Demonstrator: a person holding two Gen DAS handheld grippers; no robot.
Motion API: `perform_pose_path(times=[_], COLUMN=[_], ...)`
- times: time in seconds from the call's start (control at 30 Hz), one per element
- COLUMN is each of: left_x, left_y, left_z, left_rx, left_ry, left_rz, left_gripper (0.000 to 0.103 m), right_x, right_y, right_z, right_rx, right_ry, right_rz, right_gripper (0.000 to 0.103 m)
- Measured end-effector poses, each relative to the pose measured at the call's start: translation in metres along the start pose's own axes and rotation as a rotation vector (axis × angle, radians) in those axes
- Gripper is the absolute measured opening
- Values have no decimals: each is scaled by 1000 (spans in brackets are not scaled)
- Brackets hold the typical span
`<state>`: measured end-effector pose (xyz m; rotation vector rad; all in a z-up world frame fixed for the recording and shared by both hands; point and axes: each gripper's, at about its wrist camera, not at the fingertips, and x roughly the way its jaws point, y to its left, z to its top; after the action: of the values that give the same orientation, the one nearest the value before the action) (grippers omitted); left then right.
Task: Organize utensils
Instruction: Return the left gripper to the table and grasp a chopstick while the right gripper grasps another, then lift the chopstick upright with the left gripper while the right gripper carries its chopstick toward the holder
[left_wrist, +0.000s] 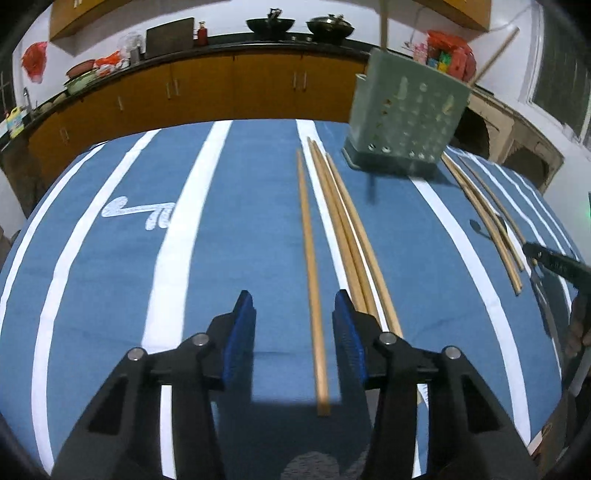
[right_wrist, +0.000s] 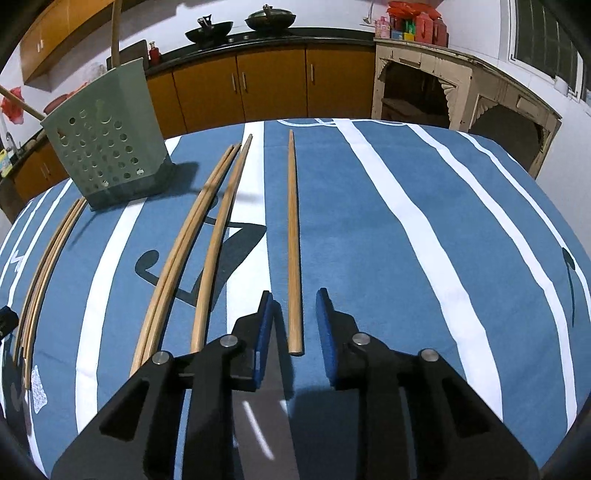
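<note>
Orange kitchen cabinets run behind a bench draped in a blue cloth with white stripes. On it the left tool stands wide apart, its blue pads holding nothing, low over the cloth. A single chopstick lies lengthwise in the gap between its fingers, touching neither; three more chopsticks lie bunched just beside the right finger. The right tool is likewise wide and empty, hovering low and level, with a lone chopstick lying between its pads, its thick end near the fingertips. A trio of chopsticks lies to its left. The green perforated holder stands at the far left of that view, with two sticks already poking from its top, and another bundle lies beyond it at the cloth's edge.
</note>
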<state>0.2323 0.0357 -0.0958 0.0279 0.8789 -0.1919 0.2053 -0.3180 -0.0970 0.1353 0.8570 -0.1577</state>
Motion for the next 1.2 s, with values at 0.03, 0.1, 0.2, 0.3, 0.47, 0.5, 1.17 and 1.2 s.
perform_pose_path(times=[0.03,0.1,0.2,0.3,0.47,0.5,1.17,1.2], left_x=[2,6,7,7,10,11,30,30], left_y=[-2,-4,-7,-8,-4,-3,20,19], left_z=[0,-1,-3,-5,-3,-1,25,25], left_rx=[5,11,35,39,27,26,8,10], left_ry=[9,26,25,21,15,17,13,14], left_rz=[-3,-4,2,7,19,16,-2,0], left_gripper=[40,35,31,26,8,8,19,19], right_x=[0,0,-1,-1,-1,-1,8,8], right_y=[0,1,2,3,0,-1,-16,-15], right_z=[0,0,-1,-2,-1,-1,8,8], right_rx=[-1,-6,-14,-9,10,15,62,61], right_ry=[-1,-2,-7,-8,-7,-6,-12,-12], right_rz=[0,-1,-3,-1,19,24,16,16], right_gripper=[25,24,23,21,8,8,8,8])
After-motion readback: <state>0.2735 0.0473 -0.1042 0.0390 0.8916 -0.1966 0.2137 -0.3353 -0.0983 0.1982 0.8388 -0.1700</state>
